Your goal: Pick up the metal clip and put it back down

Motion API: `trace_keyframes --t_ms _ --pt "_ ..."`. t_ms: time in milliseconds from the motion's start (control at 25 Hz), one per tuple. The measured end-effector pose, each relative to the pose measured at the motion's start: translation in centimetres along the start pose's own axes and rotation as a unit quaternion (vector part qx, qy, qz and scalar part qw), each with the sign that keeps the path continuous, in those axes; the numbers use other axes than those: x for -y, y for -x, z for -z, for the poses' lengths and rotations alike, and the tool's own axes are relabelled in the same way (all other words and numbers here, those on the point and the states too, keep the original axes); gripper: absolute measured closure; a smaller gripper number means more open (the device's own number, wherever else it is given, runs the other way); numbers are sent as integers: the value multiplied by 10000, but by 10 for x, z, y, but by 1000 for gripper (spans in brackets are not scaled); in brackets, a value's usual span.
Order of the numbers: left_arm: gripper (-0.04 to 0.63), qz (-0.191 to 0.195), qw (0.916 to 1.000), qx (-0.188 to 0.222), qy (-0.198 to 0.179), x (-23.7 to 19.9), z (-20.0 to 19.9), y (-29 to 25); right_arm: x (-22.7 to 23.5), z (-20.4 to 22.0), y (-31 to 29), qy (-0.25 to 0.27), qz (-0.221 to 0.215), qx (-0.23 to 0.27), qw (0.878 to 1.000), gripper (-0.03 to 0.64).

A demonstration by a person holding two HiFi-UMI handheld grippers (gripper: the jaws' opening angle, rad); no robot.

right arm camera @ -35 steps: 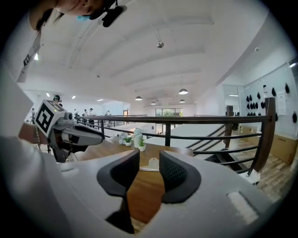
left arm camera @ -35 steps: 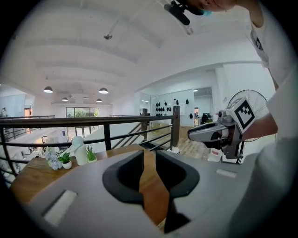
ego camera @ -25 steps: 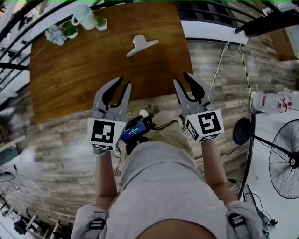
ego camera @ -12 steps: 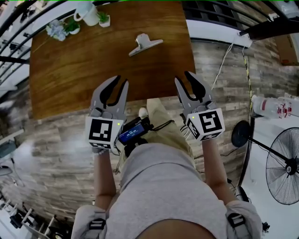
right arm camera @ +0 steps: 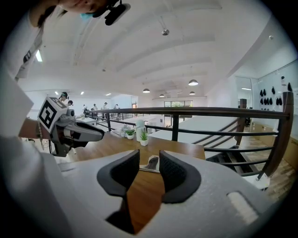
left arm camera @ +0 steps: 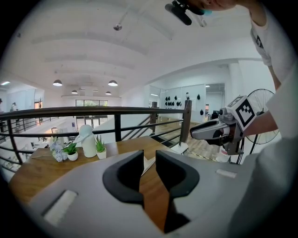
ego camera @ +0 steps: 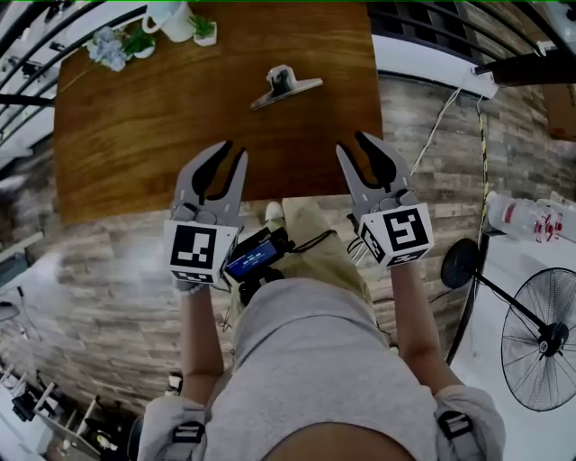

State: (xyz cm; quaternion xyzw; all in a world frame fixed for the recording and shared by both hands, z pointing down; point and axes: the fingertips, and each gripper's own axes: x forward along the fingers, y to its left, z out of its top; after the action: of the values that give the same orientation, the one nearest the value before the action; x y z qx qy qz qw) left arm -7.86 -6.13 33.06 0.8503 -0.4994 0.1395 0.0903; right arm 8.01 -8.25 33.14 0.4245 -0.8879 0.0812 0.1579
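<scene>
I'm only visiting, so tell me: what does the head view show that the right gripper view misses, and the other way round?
Only the head view shows the standing fan on the floor and the person's torso seen from above. Only the right gripper view shows the ceiling lamps high overhead. Both show the wooden table, the metal clip lying on it with no gripper touching it, the small potted plants at the table's far end, and the left gripper, jaws apart with nothing between them.
</scene>
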Motion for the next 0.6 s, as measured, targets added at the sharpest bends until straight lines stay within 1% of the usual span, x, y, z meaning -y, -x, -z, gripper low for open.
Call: trace_keyframes --t_ms 400,600 --pt "517 -236 9992 -209 246 -19 13 -21 16 2 -44 194 -342 -242 9989 477" --pt "517 -404 9981 -254 398 -32 18 -26 14 5 -69 204 -588 -393 9973 449"
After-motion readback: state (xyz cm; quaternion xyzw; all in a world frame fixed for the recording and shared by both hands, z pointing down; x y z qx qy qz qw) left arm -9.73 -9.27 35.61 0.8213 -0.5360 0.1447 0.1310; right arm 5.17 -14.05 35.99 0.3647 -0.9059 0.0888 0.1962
